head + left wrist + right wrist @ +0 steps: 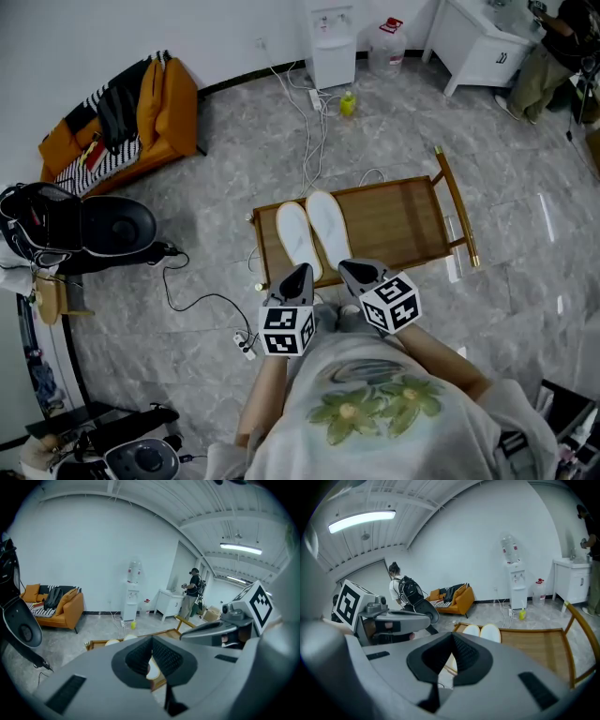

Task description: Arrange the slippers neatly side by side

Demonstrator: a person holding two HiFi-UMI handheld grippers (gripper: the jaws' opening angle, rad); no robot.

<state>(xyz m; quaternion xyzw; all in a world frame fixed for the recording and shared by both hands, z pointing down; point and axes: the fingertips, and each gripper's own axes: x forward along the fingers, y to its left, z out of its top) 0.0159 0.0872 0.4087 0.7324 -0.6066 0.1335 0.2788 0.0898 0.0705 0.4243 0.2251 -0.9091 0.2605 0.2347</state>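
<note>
Head view: two white flat slippers (pixel 300 239) lie on the left end of a low brown wooden table (pixel 403 225) with a raised rim. They sit side by side, inner edges touching or just beside one another, toes pointing far. The left gripper (pixel 298 274) and the right gripper (pixel 359 272) hang at the table's near edge, by the heels. Contact with either slipper cannot be confirmed.

Left gripper view: the jaws are closed together, dark pads meeting, with nothing between them. The slippers show beyond the tips, on the table.

Right gripper view: the jaws are likewise fully closed and empty. Both slippers lie ahead and slightly right of the tips, level with each other.

Assessment: the pair appears already arranged, so the work is judged to be at or near its final step. Any remaining move would be a minor correction. That would call for opening one set of jaws, or nudging a heel with closed tips, without pushing the neighbouring slipper out of line.
</note>
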